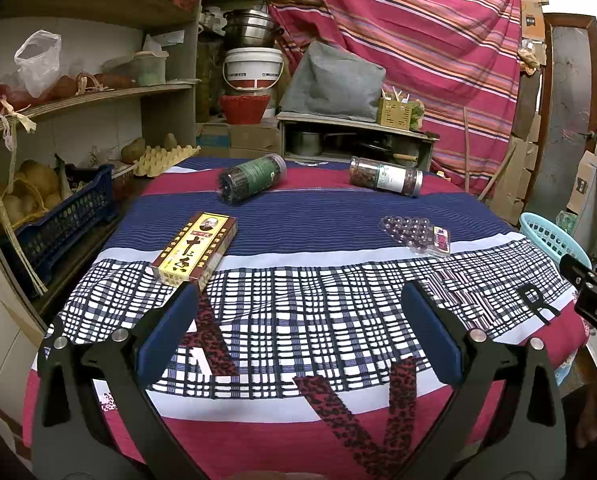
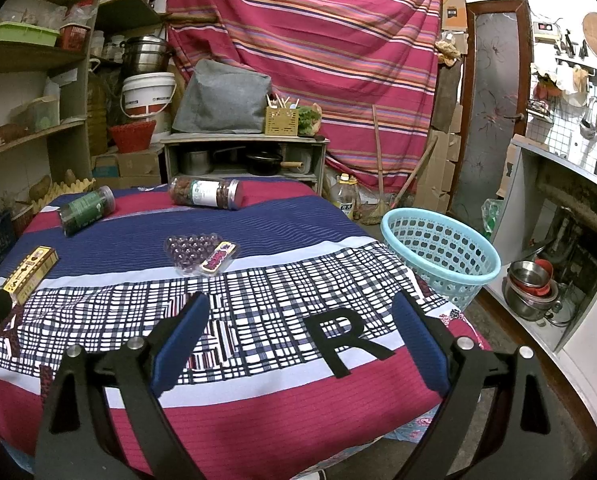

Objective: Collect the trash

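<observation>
L gripper [image 1: 298, 328] wide open, empty | R gripper [image 2: 298, 332] same

Four bits of trash lay out on the cloth-covered table [image 1: 338, 216]! Near the left edge sat a yellow and maroon carton [image 1: 194, 252], flat, long side running away. Further back, a dark jar with a green label [image 1: 252, 178] lay tipped on its side, and well apart to its right a second jar with a white label [image 1: 386, 176] did the same. A clear blister tray [image 2: 200, 254] rested flat mid-table. The pale blue basket [image 2: 442, 256] stood just off the table's right edge.
</observation>
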### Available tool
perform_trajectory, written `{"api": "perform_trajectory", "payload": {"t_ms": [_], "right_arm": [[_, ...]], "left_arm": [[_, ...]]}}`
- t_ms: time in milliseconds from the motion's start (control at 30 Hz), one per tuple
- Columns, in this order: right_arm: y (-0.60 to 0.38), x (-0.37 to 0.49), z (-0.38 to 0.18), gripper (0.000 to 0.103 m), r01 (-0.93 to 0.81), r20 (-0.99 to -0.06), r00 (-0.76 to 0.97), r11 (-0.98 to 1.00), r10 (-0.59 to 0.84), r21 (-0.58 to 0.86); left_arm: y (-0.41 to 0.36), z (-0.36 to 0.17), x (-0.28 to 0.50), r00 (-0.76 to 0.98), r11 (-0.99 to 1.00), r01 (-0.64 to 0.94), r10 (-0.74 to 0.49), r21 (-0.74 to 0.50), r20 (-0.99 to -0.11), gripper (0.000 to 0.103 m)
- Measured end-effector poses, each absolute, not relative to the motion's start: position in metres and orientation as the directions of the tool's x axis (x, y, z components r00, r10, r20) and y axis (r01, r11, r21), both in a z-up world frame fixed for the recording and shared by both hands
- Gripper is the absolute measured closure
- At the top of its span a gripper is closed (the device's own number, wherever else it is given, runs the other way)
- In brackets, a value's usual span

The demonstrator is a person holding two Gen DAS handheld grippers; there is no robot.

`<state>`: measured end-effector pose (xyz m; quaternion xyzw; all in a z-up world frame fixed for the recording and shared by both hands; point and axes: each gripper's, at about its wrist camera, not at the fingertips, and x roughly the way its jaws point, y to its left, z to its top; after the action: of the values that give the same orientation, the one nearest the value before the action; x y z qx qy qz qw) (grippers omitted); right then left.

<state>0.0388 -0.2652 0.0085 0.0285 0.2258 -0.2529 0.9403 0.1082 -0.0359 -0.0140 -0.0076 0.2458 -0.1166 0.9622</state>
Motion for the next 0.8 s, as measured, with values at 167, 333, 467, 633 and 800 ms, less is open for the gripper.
{"api": "perform_trajectory", "payload": {"t_ms": [167,333,467,633,800], "right_arm": [[-0.2652,0.0392,0.0086,0.012,0.488,-0.439,0.77,0.871,-0.463,-0.062],[-0.265,0.0392,0.0088,0.012,0.489,-0.438,0.77,0.87,-0.464,-0.062],[-0.2651,0.0392,0.0088,0.012,0.488,-0.439,0.77,0.871,-0.463,-0.062],[-0.2651,0.0391,0.0087,0.012,0.488,-0.438,0.77,0.871,-0.463,-0.063],[-0.2649,0.0392,0.0088,0.012,0.488,-0.438,0.77,0.87,-0.463,-0.062]], "left_arm": [[-0.036,-0.0139,0.1082,0.852,0.973,0.221,-0.228,-0.072,-0.471,0.005],[-0.0358,-0.0136,0.1085,0.852,0.973,0.22,-0.227,-0.072,-0.471,0.005],[-0.0357,-0.0137,0.1084,0.852,0.973,0.221,-0.229,-0.072,-0.472,0.005],[-0.0355,-0.0129,0.1091,0.854,0.973,0.218,-0.226,-0.072,-0.468,0.005],[-0.0353,-0.0129,0.1094,0.854,0.973,0.221,-0.228,-0.072,-0.468,0.005]]}}
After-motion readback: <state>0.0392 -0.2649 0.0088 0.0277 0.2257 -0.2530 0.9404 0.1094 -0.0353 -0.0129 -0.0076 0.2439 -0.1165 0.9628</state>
